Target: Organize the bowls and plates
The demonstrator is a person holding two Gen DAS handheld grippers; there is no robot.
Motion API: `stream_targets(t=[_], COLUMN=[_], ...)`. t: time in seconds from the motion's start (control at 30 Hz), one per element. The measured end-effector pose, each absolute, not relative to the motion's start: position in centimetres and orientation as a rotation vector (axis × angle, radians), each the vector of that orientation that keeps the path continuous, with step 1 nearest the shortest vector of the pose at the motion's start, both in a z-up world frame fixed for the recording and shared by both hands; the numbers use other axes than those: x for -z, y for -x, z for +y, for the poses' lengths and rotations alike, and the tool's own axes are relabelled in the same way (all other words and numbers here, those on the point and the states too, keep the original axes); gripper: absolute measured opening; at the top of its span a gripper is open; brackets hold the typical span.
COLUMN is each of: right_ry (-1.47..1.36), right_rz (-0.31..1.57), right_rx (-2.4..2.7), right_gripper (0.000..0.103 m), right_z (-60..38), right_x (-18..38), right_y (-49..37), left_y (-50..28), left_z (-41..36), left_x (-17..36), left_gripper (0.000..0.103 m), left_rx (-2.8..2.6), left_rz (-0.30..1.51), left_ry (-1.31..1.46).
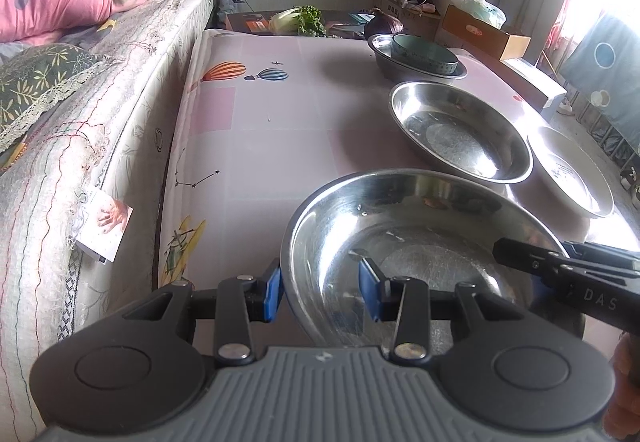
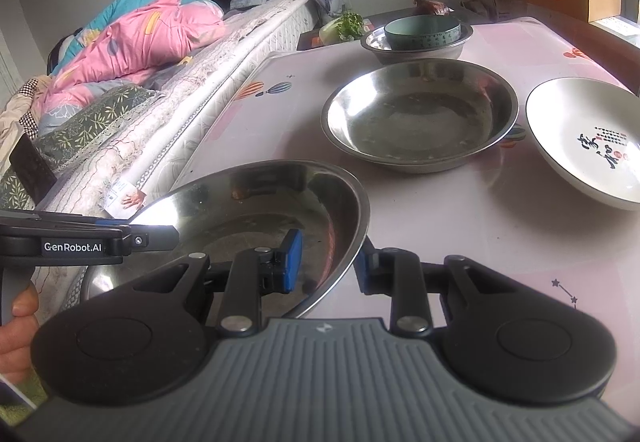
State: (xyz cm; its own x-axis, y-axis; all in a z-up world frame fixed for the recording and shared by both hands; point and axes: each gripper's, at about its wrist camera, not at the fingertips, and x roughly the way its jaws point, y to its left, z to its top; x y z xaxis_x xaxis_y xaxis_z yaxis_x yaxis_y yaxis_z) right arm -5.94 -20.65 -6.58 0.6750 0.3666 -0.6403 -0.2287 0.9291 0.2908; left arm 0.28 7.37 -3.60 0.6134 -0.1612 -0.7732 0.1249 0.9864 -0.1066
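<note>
Steel bowl (image 1: 404, 250) sits near on the tabletop (image 1: 280, 114). Left tool (image 1: 320, 288) and right tool (image 2: 328, 262) each pinch its rim, one per side. Next steel bowl (image 2: 420, 118) lies straight ahead.

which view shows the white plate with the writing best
The right wrist view: the white plate sits nearly whole, its black writing clear. The left wrist view shows it washed out by glare, partly behind a steel plate.
</note>
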Motion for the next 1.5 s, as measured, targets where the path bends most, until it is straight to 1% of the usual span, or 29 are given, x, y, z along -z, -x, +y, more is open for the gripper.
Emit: stream_targets(t=[0.77,1.13,1.5], right_ry=[-0.194,-0.209,-0.230], right_rz=[0.693,0.695,0.720], right_rx=[-0.318,-0.292,-0.257], right_gripper=[0.027,0.026,0.027], right_z=[-22.6,-24.6,-26.3], right_x=[2.8,2.4,3.0], right_y=[5.1,3.7,1.2], left_y=[-1.7,-3.6,-6.6], left_z=[5.5,3.6,1.8], left_x=[0.1,-0.1,0.7], left_gripper=[0.041,0.041,0.041], left_rx=[0.195,0.217,0.241], left_rz=[0.821,0.825,0.856], left_ry=[0.046,0.046,0.047])
